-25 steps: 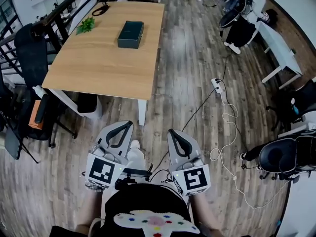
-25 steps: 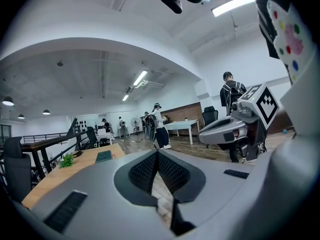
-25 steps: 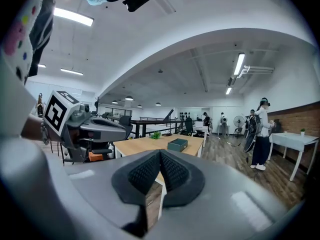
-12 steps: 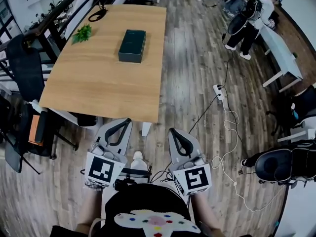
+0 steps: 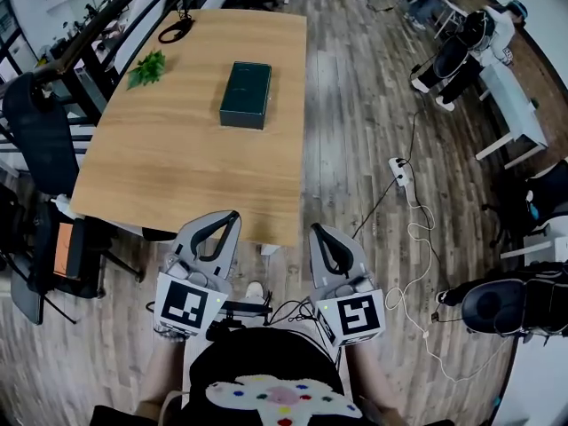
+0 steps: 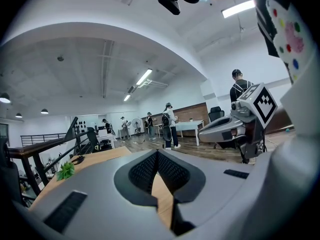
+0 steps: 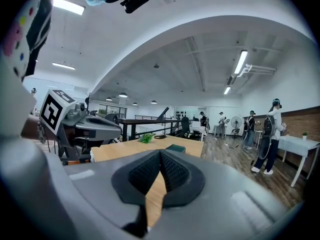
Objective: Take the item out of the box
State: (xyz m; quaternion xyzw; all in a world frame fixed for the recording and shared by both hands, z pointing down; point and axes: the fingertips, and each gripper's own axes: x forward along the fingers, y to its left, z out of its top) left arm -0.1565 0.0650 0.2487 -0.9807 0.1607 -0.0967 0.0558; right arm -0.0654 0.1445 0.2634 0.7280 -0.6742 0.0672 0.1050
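Nearest the camera, both grippers are held low in front of the person's body, short of the table's near edge. The left gripper (image 5: pixel 229 216) is recorded with its jaws pressed together tip to tip and nothing lodged between them. The right gripper (image 5: pixel 317 231) is found in the same condition, its jaws together and empty. No object is touched by either.

Beyond them, the wooden table (image 5: pixel 177 158) is noted. The dark green box (image 5: pixel 246 94) is located on the far half of it, toward the right side. It lies flat, well apart from both grippers, and its lid appears to be on. A small green plant (image 5: pixel 146 67) is observed near the far left edge, and a black looped item (image 5: pixel 177 30) at the far corner.

No item is seen outside the box, so the task is judged not yet begun. The whole of the work is assessed as outstanding: the box is to be reached, opened, and its contents lifted out. What is inside cannot be determined.
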